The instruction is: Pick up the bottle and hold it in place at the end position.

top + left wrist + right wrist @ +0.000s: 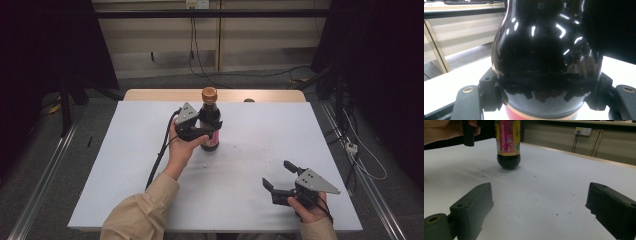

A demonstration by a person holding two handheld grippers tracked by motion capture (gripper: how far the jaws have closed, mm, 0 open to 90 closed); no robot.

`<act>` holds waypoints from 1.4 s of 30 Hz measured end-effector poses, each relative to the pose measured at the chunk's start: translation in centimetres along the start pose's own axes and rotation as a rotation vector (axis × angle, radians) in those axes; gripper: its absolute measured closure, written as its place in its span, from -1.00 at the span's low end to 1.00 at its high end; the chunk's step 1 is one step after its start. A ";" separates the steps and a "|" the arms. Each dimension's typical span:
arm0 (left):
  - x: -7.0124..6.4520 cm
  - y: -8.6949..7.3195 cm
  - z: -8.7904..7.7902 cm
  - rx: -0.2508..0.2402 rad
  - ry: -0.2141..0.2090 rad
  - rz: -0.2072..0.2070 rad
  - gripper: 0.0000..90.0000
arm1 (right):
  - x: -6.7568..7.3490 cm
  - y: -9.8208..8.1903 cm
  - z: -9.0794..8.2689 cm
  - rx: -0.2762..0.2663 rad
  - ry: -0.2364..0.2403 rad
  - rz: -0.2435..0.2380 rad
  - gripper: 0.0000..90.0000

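- We see the dark bottle (210, 122) standing upright on the white table (125, 165), toward the far middle of it, with an orange-brown cap (209, 93) on top.
- Its glass is near black and glossy in the left gripper view (544, 50); a pink and yellow label (507, 136) wraps the lower body, and the rounded dark base rests on the table surface in the right gripper view.
- We hold the bottle with the left gripper (200, 131), whose jaws press on either side of the body just above the label, so the grip is closed on the bottle.
- The left hand (179, 147) sits just behind that gripper, a beige sleeve (142, 210) running back toward the near edge, and a black cable (160, 150) trails from the gripper across the table.
- Well apart from the bottle, near the front right corner of the table, we hold the right gripper (279, 176) with its jaws spread wide and nothing between them.
- Its jaws hover just above the bare table, pointing toward the bottle.
- A few small dark specks (556, 214) lie on the table between the right gripper and the bottle.
- Beyond the table we see a pale wall with a socket (583, 131) and cables on the floor.
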State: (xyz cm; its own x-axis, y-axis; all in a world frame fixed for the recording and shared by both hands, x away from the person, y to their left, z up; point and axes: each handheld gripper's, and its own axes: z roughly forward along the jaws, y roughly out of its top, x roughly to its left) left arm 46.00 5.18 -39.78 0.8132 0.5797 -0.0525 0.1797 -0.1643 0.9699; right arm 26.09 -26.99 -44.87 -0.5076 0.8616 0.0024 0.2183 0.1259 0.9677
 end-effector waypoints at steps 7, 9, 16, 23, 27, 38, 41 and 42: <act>-0.2 -0.5 0.9 0.008 -0.004 0.001 -0.35 | -0.1 0.0 0.0 -0.003 -0.004 0.007 -0.86; -0.2 -0.3 1.0 0.007 -0.005 0.006 -0.36 | -0.1 0.0 0.0 -0.005 -0.005 0.009 -0.86; -0.2 0.1 1.3 -0.021 -0.007 0.018 -0.36 | -0.1 0.0 0.2 -0.002 -0.007 0.010 -0.86; -0.2 -0.3 1.8 -0.012 -0.010 0.016 -0.36 | -0.1 -0.1 0.2 0.000 -0.008 0.014 -0.86; -0.2 -0.4 2.0 -0.017 -0.010 0.010 -0.36 | 0.1 0.0 0.3 0.002 -0.009 0.006 -0.86; -0.8 -0.3 2.4 -0.014 -0.025 0.024 -0.36 | 0.0 0.0 0.3 0.004 -0.007 0.005 -0.86; -0.7 -0.4 2.4 -0.016 -0.033 0.030 -0.36 | 0.1 -0.1 0.3 0.005 -0.006 0.004 -0.86; -0.7 -0.4 2.4 -0.015 -0.034 0.030 -0.36 | 0.0 -0.1 0.3 0.006 -0.005 0.001 -0.86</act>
State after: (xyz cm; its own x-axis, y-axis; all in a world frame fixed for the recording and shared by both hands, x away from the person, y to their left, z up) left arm 46.74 2.93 -40.68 0.8366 0.5470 -0.0308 0.1467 -0.1695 0.9745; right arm 26.31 -26.82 -45.02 -0.5030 0.8643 0.0020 0.2235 0.1279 0.9663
